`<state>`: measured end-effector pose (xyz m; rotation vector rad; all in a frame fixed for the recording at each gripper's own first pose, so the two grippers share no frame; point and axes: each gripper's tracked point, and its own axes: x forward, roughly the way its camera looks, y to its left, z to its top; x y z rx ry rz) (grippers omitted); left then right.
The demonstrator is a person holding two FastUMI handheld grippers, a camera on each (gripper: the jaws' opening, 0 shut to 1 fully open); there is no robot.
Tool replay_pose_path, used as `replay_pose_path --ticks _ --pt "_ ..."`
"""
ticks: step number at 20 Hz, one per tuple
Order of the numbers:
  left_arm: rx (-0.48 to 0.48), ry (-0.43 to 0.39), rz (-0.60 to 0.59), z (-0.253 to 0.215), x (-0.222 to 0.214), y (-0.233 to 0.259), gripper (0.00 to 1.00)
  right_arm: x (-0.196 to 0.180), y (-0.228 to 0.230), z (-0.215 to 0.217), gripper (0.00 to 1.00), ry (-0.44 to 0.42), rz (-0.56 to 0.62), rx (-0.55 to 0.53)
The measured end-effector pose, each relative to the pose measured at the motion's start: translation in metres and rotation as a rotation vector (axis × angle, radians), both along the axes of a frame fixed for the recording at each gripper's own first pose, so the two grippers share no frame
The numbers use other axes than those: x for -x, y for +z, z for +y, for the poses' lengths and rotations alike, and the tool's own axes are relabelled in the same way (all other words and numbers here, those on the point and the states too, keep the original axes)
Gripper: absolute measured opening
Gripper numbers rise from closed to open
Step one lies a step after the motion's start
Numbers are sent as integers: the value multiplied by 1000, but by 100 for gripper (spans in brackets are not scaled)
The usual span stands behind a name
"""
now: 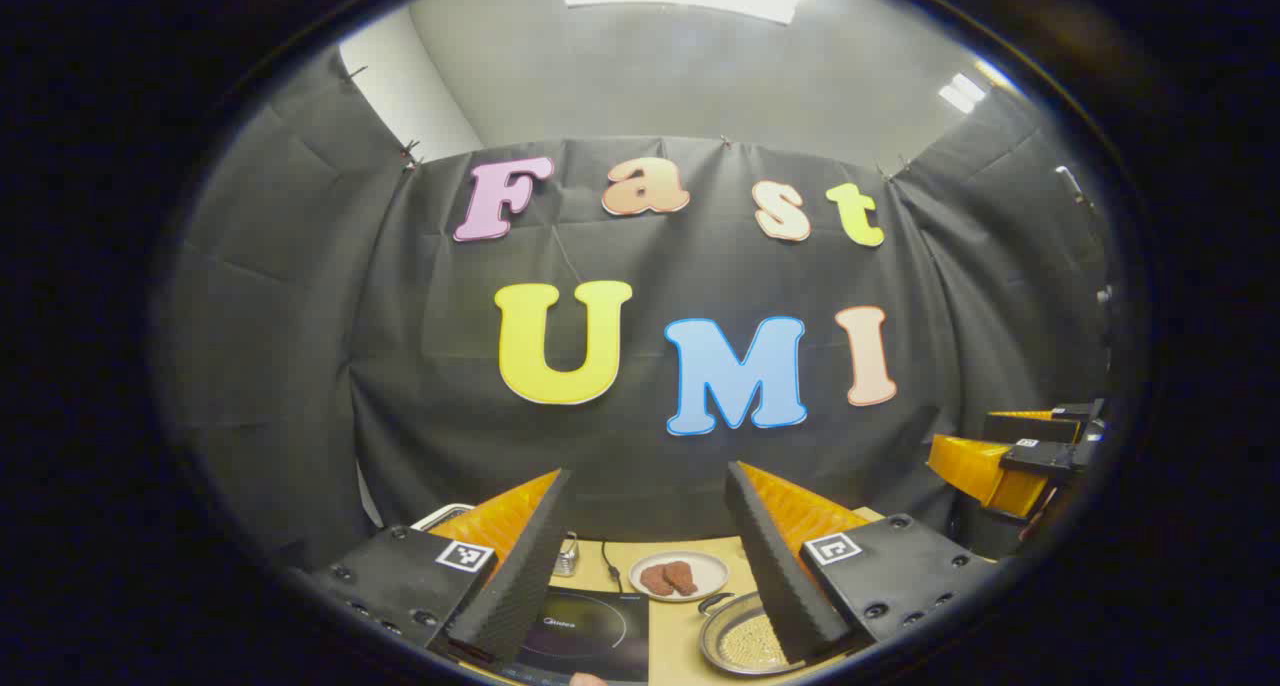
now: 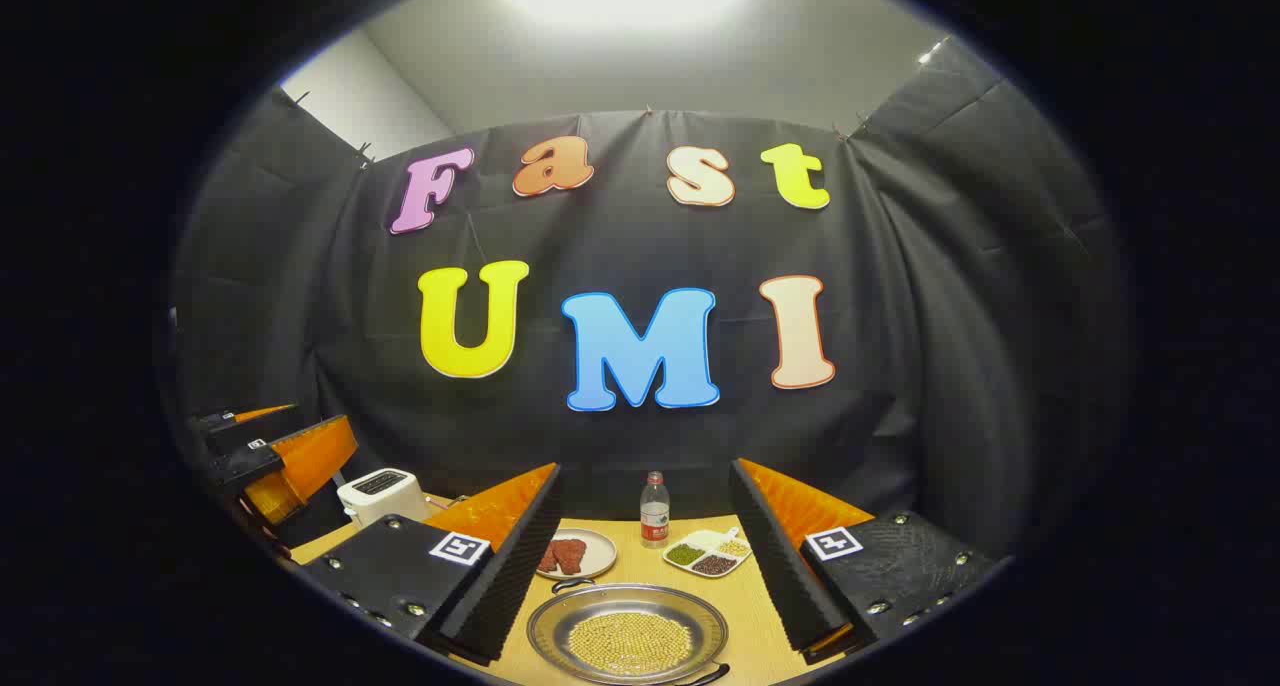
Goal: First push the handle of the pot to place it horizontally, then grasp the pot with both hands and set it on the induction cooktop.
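1. Sitting on the wooden table [image 2: 745,606] is the pot [image 2: 628,634], a shallow metal pan full of small yellow beans [image 2: 630,642]. In the right gripper view it lies low and in the middle, between my right gripper's fingers.
2. One small loop handle [image 2: 573,584] shows at the pot's far left rim, and a dark handle [image 2: 700,676] shows at its near right rim. I think the handles do not sit straight across yet, so the push is not done.
3. My right gripper [image 2: 645,556] hangs above the pot with its fingers wide apart. It touches nothing.
4. In the left gripper view the induction cooktop [image 1: 585,634] lies flat and dark just to the left of the pot [image 1: 745,641]. The pot is not on it yet.
5. My left gripper [image 1: 645,566] is also wide apart and holds nothing.
6. Farther back I see a plate of brown meat [image 2: 572,554], a water bottle [image 2: 654,511], a white tray of beans [image 2: 708,553], and a white toaster [image 2: 380,493] off to the left.
7. Both jobs are left to do: push the handle, then lift the pot with both grippers onto the cooktop.
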<state>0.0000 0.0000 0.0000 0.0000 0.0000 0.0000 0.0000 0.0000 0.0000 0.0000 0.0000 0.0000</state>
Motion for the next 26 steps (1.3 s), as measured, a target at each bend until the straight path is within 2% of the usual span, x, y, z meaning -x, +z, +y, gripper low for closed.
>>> replay_pose_path --ticks 2,3,6,7,8,18,26 --pt "-2 3 1 0 0 0 92 -1 -2 -2 99 3 6 -8" --pt "-5 5 4 -1 -1 -1 92 -1 -4 -3 99 3 10 -9" --pt "-7 5 4 -3 -4 -1 100 -2 -8 -7 99 -2 18 -8" --pt "-7 2 6 -4 -5 -2 97 -2 -9 -10 99 -5 18 -6" --pt "-9 -1 9 -5 -7 -3 100 -4 -9 -11 99 -6 20 -5" --pt "-12 -9 31 -7 -19 -14 100 -20 -30 -17 99 2 80 -7" --pt "-11 1 44 -6 -29 -22 100 -24 -68 -18 99 30 172 -10"
